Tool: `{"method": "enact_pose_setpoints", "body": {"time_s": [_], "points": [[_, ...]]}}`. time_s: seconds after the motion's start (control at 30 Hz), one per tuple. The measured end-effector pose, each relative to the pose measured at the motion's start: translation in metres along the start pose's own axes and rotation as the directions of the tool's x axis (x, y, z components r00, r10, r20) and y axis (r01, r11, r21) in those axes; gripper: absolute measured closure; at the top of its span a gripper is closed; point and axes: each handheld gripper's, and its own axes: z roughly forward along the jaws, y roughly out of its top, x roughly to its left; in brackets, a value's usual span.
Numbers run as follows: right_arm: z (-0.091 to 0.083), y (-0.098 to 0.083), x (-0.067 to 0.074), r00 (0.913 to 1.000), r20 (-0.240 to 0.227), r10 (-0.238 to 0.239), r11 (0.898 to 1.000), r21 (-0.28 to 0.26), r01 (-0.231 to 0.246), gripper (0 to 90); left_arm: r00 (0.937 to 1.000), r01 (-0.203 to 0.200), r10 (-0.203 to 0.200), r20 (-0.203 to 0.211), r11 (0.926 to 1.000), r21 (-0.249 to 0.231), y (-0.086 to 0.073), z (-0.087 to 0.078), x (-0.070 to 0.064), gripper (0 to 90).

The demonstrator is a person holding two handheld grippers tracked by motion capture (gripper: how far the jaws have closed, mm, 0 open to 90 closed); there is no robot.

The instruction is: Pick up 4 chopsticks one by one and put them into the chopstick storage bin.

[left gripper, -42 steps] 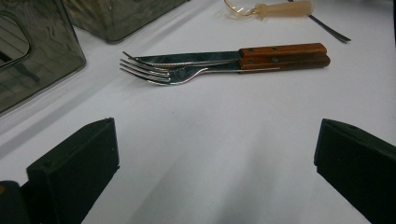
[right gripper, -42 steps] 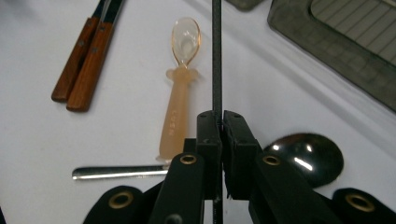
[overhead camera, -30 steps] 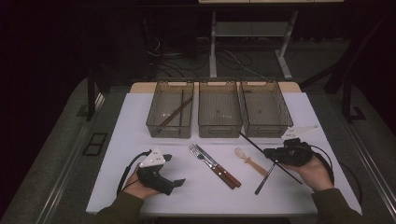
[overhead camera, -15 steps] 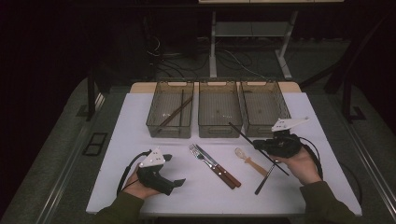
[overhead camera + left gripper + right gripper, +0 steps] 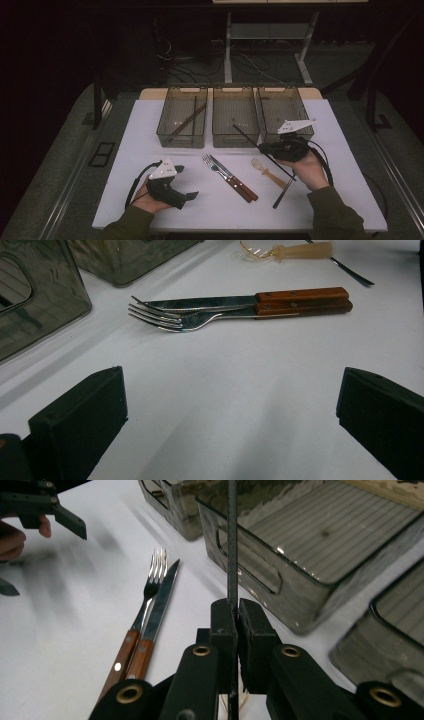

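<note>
Black chopstick [image 5: 252, 141] clamped in your right tool [image 5: 266, 148]
Left tool [image 5: 189, 196] rests open; one chopstick pair sits binned [image 5: 183, 122], while fork [image 5: 216, 171], knife [image 5: 235, 177] and spoon [image 5: 267, 171] await sorting.

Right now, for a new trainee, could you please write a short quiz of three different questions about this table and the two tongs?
1. True or false: the right tongs are shut on a black chopstick.
2. Which bin already holds chopsticks? A) left bin B) middle bin C) right bin
3. Fill in: the fork and the knife lie side by side and have ____ handles.

Key:
1. True; the pads press the stick, which points out towards the bins.
2. A.
3. Wooden. They lie in front of the left tongs, which stand open with nothing between the jaws.
</note>
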Motion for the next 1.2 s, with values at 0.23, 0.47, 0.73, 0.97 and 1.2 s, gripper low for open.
{"method": "enact_pose_setpoints", "body": {"time_s": [0.23, 0.47, 0.73, 0.97, 1.2], "points": [[0.011, 0.015, 0.005, 1.0, -0.007, -0.007, 1.0, -0.013, 0.007, 85.9, 1.0, -0.002, 0.002, 0.0, 1.0, 0.0, 0.0, -0.001, 0.001, 0.0], [0.026, 0.033, 0.01, 0.9999, -0.007, -0.007, 1.0, -0.027, 0.007, 85.9, 1.0, 0.0, 0.0, 0.002, 1.0, -0.001, 0.0, 0.0, 0.001, 0.0], [0.042, 0.061, 0.016, 0.9999, -0.002, -0.01, 0.999, -0.041, 0.01, 85.9, 1.0, 0.002, -0.002, -0.001, 1.0, 0.0, 0.0, 0.0, 0.0, 0.0], [0.056, 0.088, 0.019, 1.0, 0.002, -0.008, 0.998, -0.064, 0.008, 85.9, 1.0, 0.006, -0.006, 0.003, 1.0, -0.008, 0.0, 0.0, 0.0, 0.0], [0.07, 0.114, 0.026, 0.9999, 0.006, -0.015, 0.995, -0.099, 0.015, 85.9, 1.0, -0.001, 0.001, 0.001, 0.9999, -0.011, 0.0, 0.0, 0.0, 0.0]]}}
